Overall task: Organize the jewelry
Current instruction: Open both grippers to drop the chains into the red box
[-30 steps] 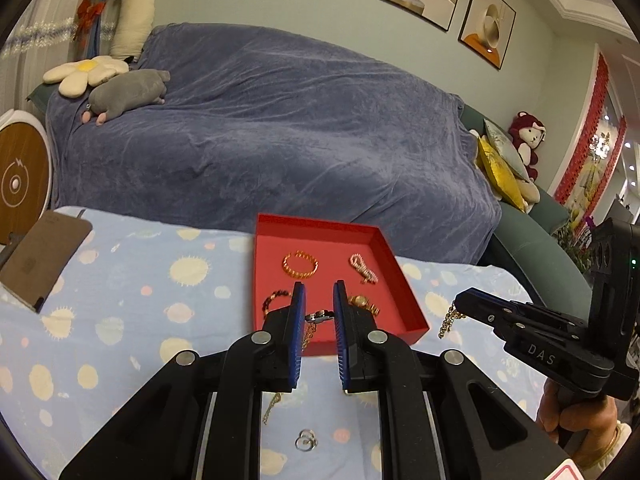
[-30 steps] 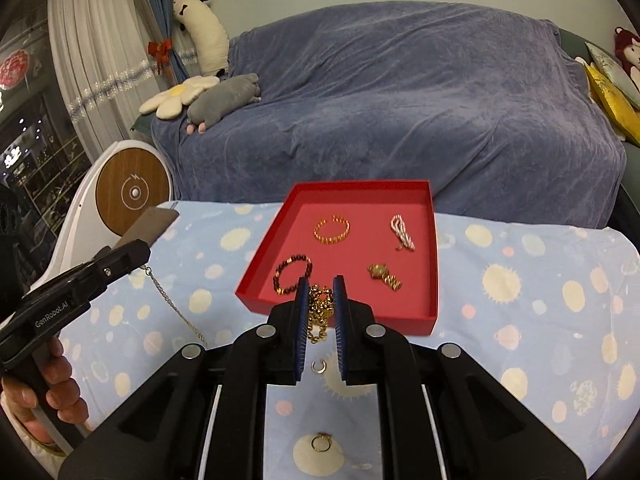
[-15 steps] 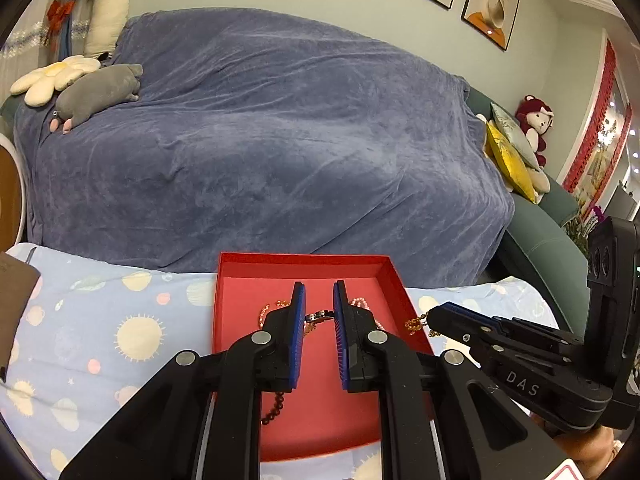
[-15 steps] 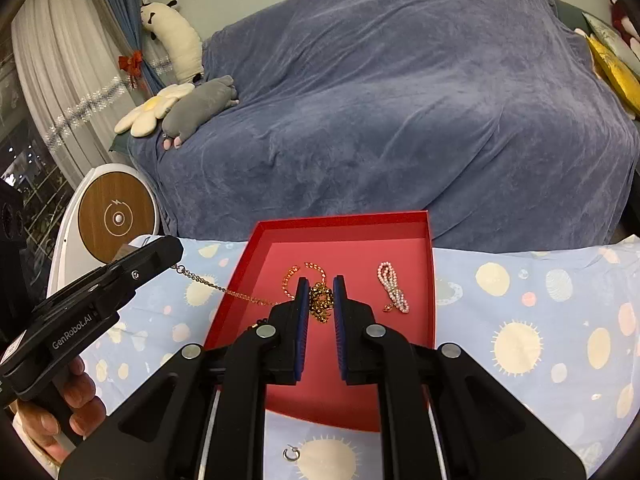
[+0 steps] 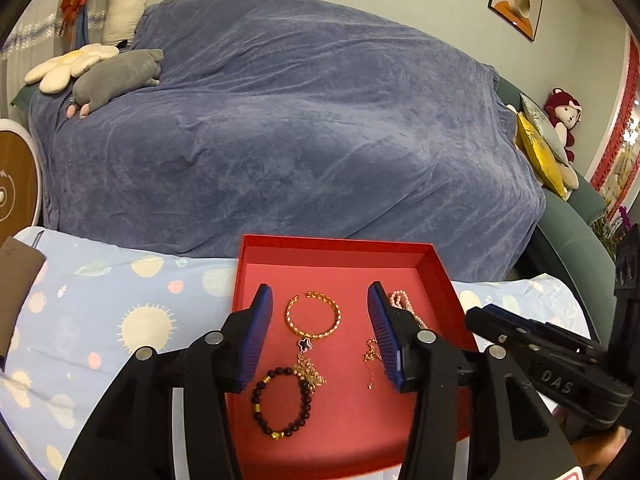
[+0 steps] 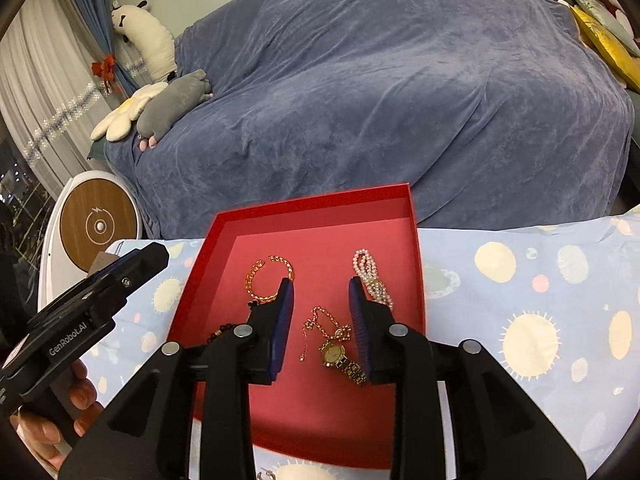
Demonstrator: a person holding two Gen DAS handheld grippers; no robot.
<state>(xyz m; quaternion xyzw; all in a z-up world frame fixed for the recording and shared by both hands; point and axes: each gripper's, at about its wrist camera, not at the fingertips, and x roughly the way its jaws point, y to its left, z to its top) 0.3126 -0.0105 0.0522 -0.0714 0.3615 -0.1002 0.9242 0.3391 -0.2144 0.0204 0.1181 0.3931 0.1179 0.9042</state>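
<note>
A red tray (image 5: 336, 248) (image 6: 312, 208) holds the jewelry. In the left wrist view my left gripper (image 5: 320, 334) is open above the tray; between its fingers lie a gold bangle (image 5: 314, 314), a gold chain with a black clover charm (image 5: 306, 360) and a dark bead bracelet (image 5: 280, 404). In the right wrist view my right gripper (image 6: 320, 312) is open above a thin gold chain (image 6: 320, 326) and a gold watch (image 6: 340, 358). A pearl bracelet (image 6: 370, 276) lies at the tray's right side. Both grippers are empty.
The tray sits on a light blue cloth with sun prints (image 6: 520, 300). A sofa under a blue cover (image 5: 280, 140) stands behind the table. A small ring (image 6: 266, 476) lies on the cloth near the tray's front edge. A round wooden-faced device (image 6: 98, 226) stands at left.
Both grippers have opened and let go of their chains, which now lie in the red tray. Both moved forward over the tray.
</note>
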